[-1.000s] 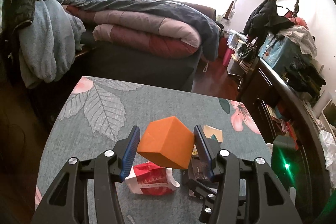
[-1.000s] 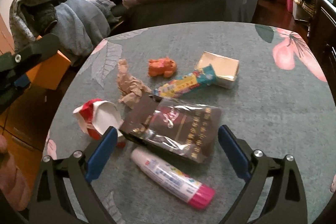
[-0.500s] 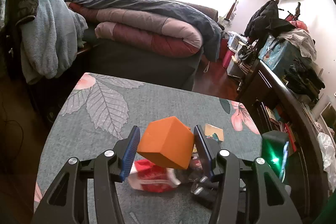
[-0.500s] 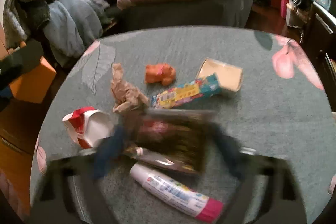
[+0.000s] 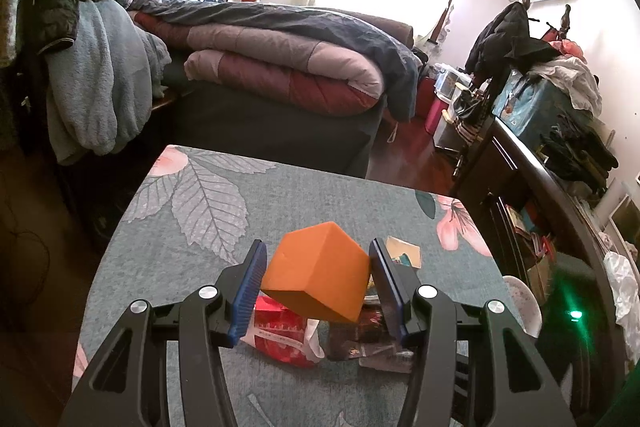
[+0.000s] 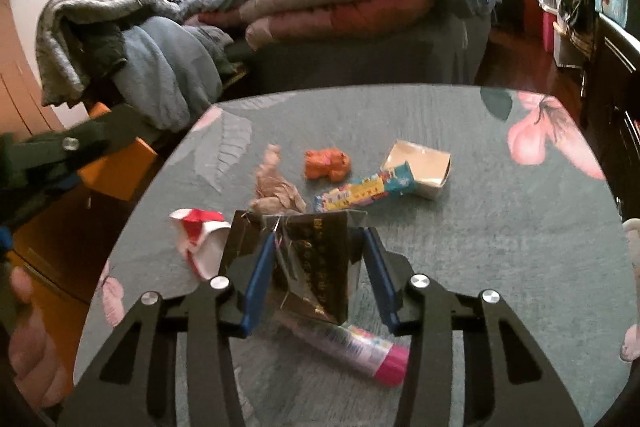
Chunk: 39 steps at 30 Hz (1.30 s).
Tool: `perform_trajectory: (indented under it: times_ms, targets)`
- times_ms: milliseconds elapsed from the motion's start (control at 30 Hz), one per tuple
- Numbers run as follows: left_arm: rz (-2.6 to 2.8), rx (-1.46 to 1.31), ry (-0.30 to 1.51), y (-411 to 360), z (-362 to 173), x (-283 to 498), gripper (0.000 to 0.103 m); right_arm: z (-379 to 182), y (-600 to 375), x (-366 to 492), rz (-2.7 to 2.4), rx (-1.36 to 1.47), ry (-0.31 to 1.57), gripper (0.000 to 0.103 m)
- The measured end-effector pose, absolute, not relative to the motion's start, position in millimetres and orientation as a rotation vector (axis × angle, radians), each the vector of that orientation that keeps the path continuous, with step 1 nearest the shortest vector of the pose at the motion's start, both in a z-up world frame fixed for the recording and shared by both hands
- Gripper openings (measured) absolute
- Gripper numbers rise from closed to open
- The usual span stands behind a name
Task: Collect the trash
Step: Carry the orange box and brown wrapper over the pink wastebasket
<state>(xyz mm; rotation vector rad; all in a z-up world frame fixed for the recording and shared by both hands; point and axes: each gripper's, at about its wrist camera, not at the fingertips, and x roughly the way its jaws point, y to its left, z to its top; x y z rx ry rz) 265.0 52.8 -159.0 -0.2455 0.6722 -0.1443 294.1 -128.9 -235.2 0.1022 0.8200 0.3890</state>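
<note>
above the table (image 6: 500, 247), the right gripper (image 6: 316, 279) had just been closing and now pinched the dark foil packet (image 6: 308, 259), lifted off the cloth; the left gripper (image 5: 318, 285) kept clasping the orange box (image 5: 316, 283), the likely bin.

I count two grippers: my left gripper (image 5: 318, 273) and my right gripper (image 6: 318, 277). One orange box (image 5: 316, 281). One dark foil pouch (image 6: 308, 263). At 9 o'clock of it, one red-and-white wrapper (image 6: 198, 241). At 12, one crumpled brown paper (image 6: 276, 187), one orange wad (image 6: 328, 165), one colourful candy wrapper (image 6: 364, 189), one small open carton (image 6: 424, 163). At 6, one pink-capped tube (image 6: 352, 347).
</note>
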Motion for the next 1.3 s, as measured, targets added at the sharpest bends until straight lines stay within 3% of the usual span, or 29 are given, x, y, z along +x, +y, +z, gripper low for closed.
perform_trajectory:
  times_ms: [500,1300]
  targets:
    - [-0.186,-0.206,0.663,19,-149,257,0.053,-206,-199,246,0.323,0.178,0.731,0.045]
    - [-0.472,0.002,0.689,-185,-145,252,0.053,-217,-397,174,0.048,0.351,0.658,0.046]
